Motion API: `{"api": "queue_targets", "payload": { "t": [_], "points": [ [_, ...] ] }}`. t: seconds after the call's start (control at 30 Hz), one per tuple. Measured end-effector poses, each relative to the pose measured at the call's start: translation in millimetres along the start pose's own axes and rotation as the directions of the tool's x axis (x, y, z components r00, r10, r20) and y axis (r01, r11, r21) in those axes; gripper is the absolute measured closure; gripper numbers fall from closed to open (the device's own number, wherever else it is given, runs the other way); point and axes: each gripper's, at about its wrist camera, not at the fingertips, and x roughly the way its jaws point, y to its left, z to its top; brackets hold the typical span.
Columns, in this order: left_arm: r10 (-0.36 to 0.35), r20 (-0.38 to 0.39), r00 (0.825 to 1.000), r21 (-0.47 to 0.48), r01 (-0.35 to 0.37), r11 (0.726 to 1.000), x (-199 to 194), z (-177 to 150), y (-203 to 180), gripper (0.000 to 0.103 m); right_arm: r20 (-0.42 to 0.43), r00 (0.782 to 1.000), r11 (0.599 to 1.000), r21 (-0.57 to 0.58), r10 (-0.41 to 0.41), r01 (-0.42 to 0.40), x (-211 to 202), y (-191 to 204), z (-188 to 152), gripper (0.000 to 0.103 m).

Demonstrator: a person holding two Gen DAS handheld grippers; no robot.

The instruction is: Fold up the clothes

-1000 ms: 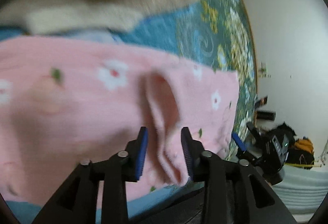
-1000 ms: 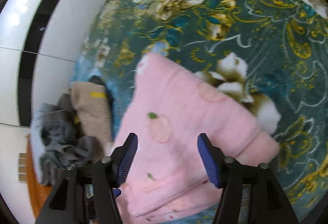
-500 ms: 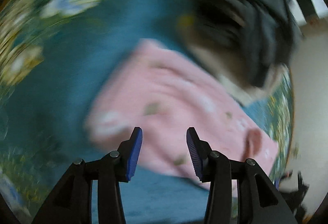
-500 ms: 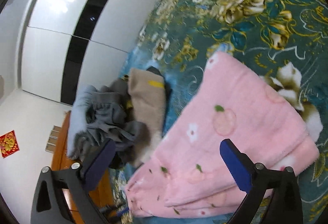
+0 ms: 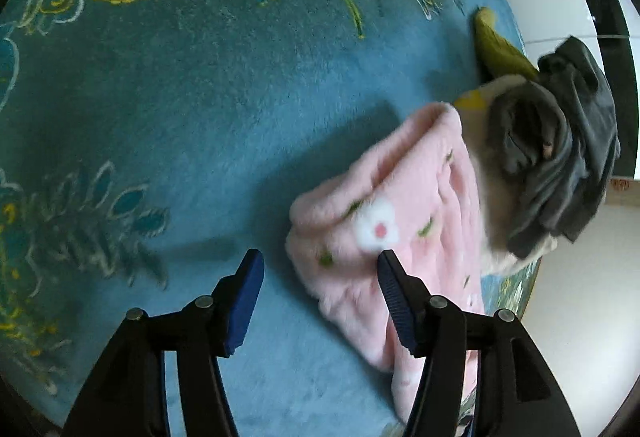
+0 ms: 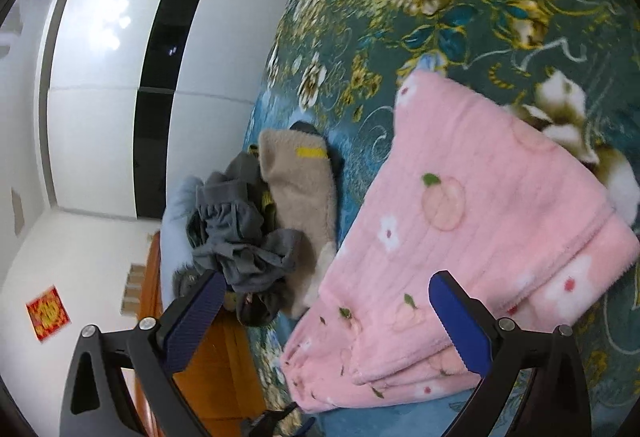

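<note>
Left gripper (image 5: 316, 269) half open, empty, over blanket (image 5: 180, 109). Pink garment (image 5: 404, 221) folded, just ahead-right of its right finger. Right gripper (image 6: 324, 301) wide open, empty, above the pink garment (image 6: 472, 229). Grey clothes (image 6: 236, 241) and beige fleece (image 6: 300, 193) ahead-left.

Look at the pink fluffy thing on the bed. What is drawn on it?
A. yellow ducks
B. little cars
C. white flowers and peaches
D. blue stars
C: the pink garment shows white flowers with red middles and pale peaches with green leaves in the right wrist view.
</note>
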Motion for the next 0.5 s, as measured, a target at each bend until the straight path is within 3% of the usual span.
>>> {"api": "queue_targets", "payload": {
  "t": [0.1, 0.2, 0.33, 0.5],
  "points": [
    [-0.014, -0.011, 1.000, -0.025, 0.014, 1.000, 16.0, 7.2, 4.2, 0.042, 0.043, 0.999, 0.998, 0.053, 0.020, -0.023, -9.2, -8.3, 0.5, 0.000],
    [-0.044, -0.008, 0.999, -0.037, 0.043, 0.998, 23.0, 11.1, 3.5, 0.036, 0.064, 0.998, 0.997, 0.072, 0.022, -0.026, -12.9, -8.9, 2.2, 0.000],
    [-0.090, -0.040, 0.995, -0.024, 0.090, 0.996, 30.8, 17.5, -3.0, 0.036, 0.041, 0.999, 0.999, 0.045, -0.015, 0.013, -6.7, -5.5, 2.1, 0.000],
    [-0.072, -0.059, 0.996, -0.044, 0.070, 0.997, 33.3, 24.8, -2.1, 0.041, 0.023, 0.999, 0.998, 0.031, -0.047, 0.046, -1.1, -4.8, 2.1, 0.000]
  ]
}}
